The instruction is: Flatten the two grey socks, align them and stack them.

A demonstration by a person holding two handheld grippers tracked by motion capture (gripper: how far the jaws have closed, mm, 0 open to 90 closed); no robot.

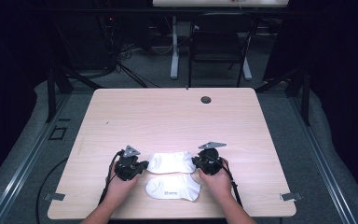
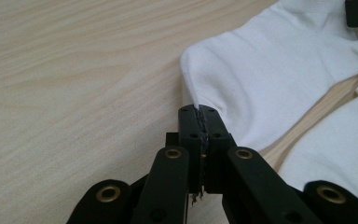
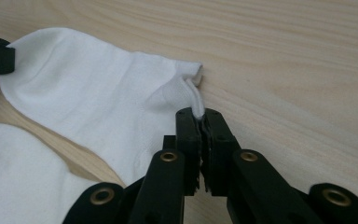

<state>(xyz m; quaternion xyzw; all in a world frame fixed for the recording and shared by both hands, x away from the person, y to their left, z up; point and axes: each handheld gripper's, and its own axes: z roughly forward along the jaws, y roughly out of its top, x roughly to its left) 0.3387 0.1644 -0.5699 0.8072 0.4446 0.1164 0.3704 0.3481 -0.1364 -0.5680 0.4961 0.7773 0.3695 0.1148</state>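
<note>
Far sock point(image 1: 171, 161), second sock point(image 1: 173, 187) just beside, wooden table point(image 1: 168, 116)

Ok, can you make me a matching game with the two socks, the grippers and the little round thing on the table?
Things:
1. far sock
2. near sock
3. round grommet
4. left gripper

States:
A. lies loose, nearest the person
B. pinched at both ends
C. shut on a sock's edge
D. sits near the table's far edge

Pairs: 1-B, 2-A, 3-D, 4-C
</note>
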